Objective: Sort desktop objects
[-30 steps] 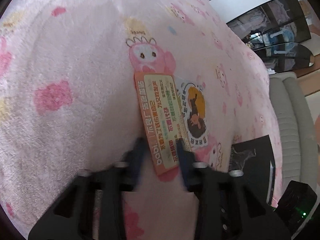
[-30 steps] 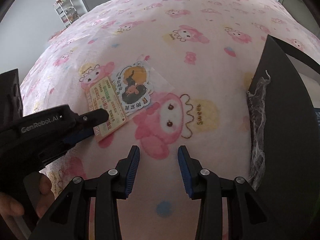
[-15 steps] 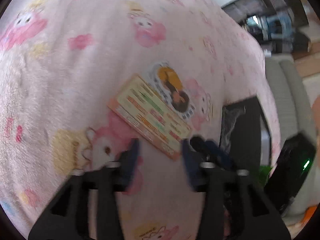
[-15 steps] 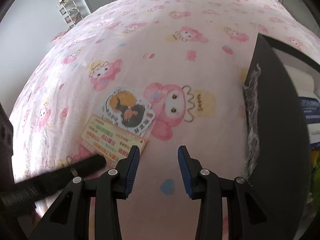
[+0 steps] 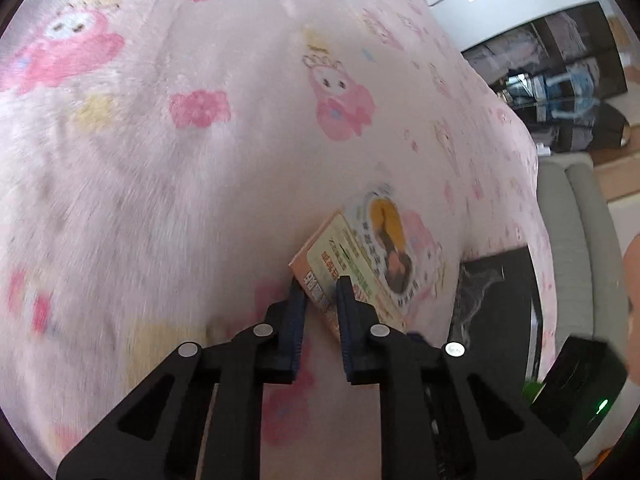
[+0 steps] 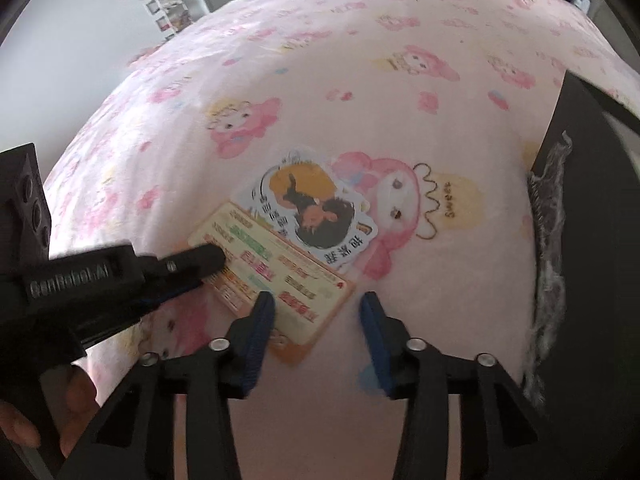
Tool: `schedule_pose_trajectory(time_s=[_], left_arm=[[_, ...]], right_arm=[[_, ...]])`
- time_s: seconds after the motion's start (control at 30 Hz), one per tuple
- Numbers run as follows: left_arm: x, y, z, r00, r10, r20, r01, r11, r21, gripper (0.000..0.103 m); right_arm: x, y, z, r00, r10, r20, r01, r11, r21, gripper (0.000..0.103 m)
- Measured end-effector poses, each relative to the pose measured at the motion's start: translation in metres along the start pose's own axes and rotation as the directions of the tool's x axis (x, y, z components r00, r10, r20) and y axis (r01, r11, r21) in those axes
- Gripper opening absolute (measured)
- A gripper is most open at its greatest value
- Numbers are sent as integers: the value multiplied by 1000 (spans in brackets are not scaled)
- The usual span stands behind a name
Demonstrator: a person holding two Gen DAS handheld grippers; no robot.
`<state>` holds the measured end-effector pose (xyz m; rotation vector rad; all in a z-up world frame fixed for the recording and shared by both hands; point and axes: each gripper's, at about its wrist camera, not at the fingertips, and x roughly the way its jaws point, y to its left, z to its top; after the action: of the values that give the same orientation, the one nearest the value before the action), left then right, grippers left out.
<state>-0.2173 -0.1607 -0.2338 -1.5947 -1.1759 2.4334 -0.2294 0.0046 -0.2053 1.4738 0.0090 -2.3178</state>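
Left gripper (image 5: 320, 292) jaws closing on the near-left edge of the orange-bordered rectangular printed card (image 6: 272, 268), lying on pink cartoon-print blanket (image 6: 360, 92). Card's long axis runs toward right gripper (image 6: 316, 320), jaws opening, empty, over its near corner.

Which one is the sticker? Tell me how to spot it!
Look at the pink blanket with bunny pictures. Near its middle, two flat things lie side by side. The sticker has wavy cut edges and an orange circle; the card beside it is a rectangle.
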Motion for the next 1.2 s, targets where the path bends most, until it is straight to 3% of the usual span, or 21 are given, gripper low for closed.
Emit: schedule_pose_trajectory(time_s=[0.1,0.2,0.27,0.3,0.53,0.93,1.1,1.2], left_arm=[[-8,-11,-20,1000,12,-26,-10,998,57,13],[-17,-4,-47,996,-26,-88,28,999,28,15],[-15,5,-58,989,-61,-133,59,998,-16,44],[-15,9,-62,987,-76,-143,71,997,-35,45],[-35,-6,-53,999,-31,12,30,999,30,45],[-5,-3,-43,995,101,4,-101,990,94,36],[-2,-12,-48,995,100,1,-99,984,148,31],[-8,-18,-61,993,114,-2,-112,975,192,26]], right_arm=[[-20,6,-9,1000,-6,16,7,999,-40,39],[-38,11,-27,999,-36,10,37,993,-111,39],[-48,12,-41,999,-52,7,53,988,-145,39],[-51,11,-47,998,-57,4,57,987,-149,39],[-50,-4,-51,998,-66,-21,64,994,-87,39],[-3,-9,-37,996,-79,-36,76,993,-91,41],[-9,-5,-40,1000,-22,-11,21,995,-93,40],[-23,-3,-46,999,-36,0,36,994,-104,39]])
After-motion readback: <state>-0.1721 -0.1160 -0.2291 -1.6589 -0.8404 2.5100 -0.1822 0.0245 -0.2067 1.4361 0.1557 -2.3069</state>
